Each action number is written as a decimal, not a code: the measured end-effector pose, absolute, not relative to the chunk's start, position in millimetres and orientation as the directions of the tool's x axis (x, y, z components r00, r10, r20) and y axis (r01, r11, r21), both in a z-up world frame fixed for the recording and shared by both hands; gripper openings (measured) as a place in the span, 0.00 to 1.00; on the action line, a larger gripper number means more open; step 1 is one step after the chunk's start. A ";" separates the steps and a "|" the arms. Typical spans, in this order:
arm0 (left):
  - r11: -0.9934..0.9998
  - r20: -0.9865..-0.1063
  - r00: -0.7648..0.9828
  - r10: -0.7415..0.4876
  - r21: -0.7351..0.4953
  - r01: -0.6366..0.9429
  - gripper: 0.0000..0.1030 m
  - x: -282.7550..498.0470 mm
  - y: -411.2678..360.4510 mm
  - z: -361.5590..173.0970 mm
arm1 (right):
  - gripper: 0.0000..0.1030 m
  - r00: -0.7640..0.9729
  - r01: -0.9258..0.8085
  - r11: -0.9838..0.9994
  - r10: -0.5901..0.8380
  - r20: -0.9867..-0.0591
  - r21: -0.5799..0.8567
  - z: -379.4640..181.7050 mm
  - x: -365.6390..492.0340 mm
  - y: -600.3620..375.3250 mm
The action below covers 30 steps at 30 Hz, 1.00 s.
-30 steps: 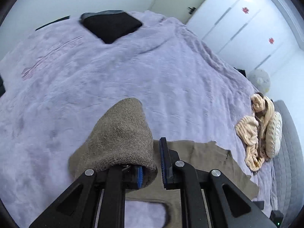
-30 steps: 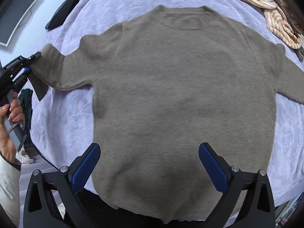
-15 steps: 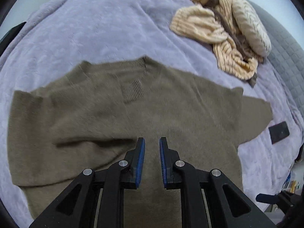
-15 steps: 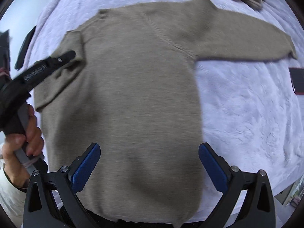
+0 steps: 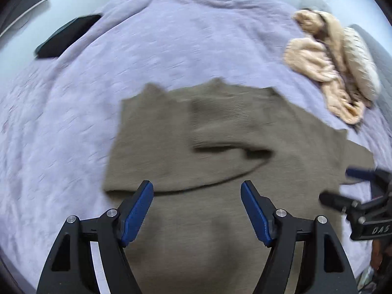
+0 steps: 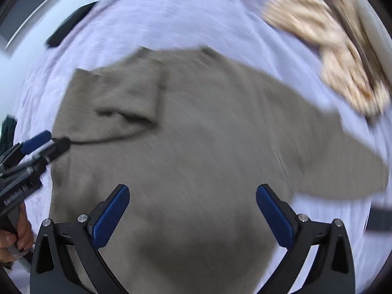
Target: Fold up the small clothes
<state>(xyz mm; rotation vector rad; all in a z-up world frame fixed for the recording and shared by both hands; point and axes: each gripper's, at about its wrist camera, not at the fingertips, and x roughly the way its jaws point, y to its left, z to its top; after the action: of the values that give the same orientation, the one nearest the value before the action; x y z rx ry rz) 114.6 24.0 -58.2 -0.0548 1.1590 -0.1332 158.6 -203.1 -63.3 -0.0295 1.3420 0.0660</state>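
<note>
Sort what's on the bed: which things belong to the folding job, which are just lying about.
Job:
- brown sweater, one sleeve folded across it
- left gripper, jaws just opened, empty
- right gripper, open

Lying about:
- beige knitwear heap
- dark flat object
- purple blanket

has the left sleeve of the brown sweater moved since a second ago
Yes. The left sleeve stuck out over the purple blanket a second ago; now it lies folded inward across the sweater. The left gripper has just been opening, nothing between its jaws.
</note>
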 end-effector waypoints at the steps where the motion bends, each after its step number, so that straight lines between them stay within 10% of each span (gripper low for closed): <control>1: 0.995 -0.921 0.376 -0.100 -0.093 0.037 0.72 114.4 38.2 -65.4 | 1.00 0.256 -0.134 0.991 0.021 -0.966 -0.014 -65.3 173.0 -180.3; 11: 0.993 -0.954 0.299 0.034 0.000 -0.114 0.72 110.4 90.7 -112.9 | 0.94 0.466 -0.471 0.773 -0.190 -0.864 -0.424 -130.5 221.3 -48.4; 13: 0.993 -0.958 0.285 0.030 -0.004 -0.119 0.72 111.4 91.9 -119.1 | 0.67 0.490 -0.467 0.747 -0.227 -0.842 -0.473 -141.3 227.7 -45.1; 14: 0.992 -0.957 0.288 0.032 -0.004 -0.124 0.72 115.7 85.1 -122.5 | 0.26 0.476 -0.469 0.756 -0.219 -0.852 -0.456 -140.6 231.3 -50.1; 15: 0.992 -0.956 0.291 0.036 -0.002 -0.129 0.72 116.2 85.4 -123.1 | 0.13 0.443 -0.452 0.795 -0.193 -0.876 -0.404 -138.1 239.2 -58.3; 23: 0.984 -0.952 0.302 0.054 0.000 -0.177 0.72 118.1 90.9 -123.3 | 0.13 0.441 -0.033 0.996 -0.058 -0.896 -0.081 -63.8 239.2 -197.4; 30: 0.986 -0.951 0.296 0.090 0.044 -0.159 0.72 130.7 84.8 -127.5 | 0.13 0.261 0.330 0.941 -0.020 -0.965 0.070 -119.8 184.6 -323.5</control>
<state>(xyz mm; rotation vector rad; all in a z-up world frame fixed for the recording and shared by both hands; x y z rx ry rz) 130.7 84.8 -127.5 -0.0626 1.2597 0.1655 184.6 -323.5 -119.8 0.2801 1.2895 -0.2413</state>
